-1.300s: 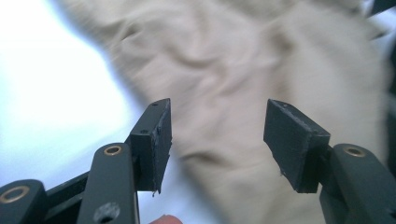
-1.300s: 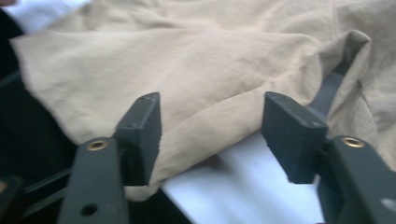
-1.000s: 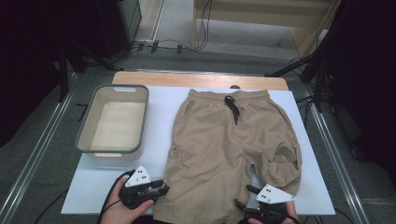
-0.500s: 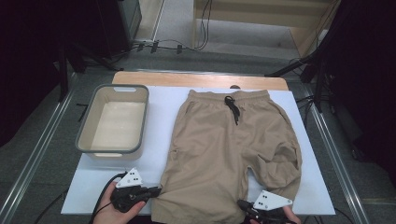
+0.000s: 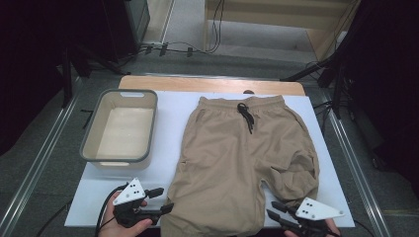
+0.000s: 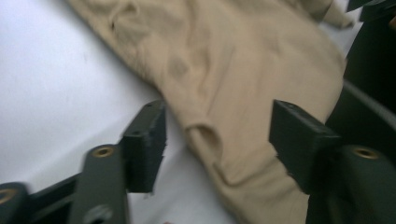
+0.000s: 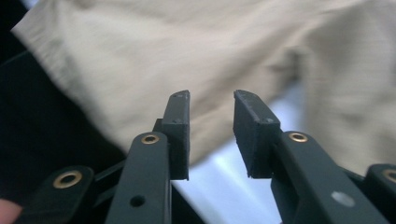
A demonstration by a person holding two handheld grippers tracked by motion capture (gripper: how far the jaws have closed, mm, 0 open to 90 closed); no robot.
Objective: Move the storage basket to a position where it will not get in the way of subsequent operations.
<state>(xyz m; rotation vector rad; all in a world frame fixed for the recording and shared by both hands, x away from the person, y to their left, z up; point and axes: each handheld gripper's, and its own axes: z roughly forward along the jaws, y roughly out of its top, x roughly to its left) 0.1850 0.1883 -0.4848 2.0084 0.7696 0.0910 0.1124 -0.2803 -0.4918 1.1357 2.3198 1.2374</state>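
My left gripper (image 5: 159,200) and right gripper (image 5: 277,212), just opened and empty, flank soft khaki drawstring shorts (image 5: 242,158) at the table's (image 5: 168,113) near edge; no writing is visible.

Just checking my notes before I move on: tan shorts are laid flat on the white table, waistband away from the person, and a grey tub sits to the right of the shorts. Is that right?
Not quite. The grey tub sits to the left of the tan shorts, not the right, as the high view shows. The rest holds: the shorts lie flat on the white table with the waistband away from the person.
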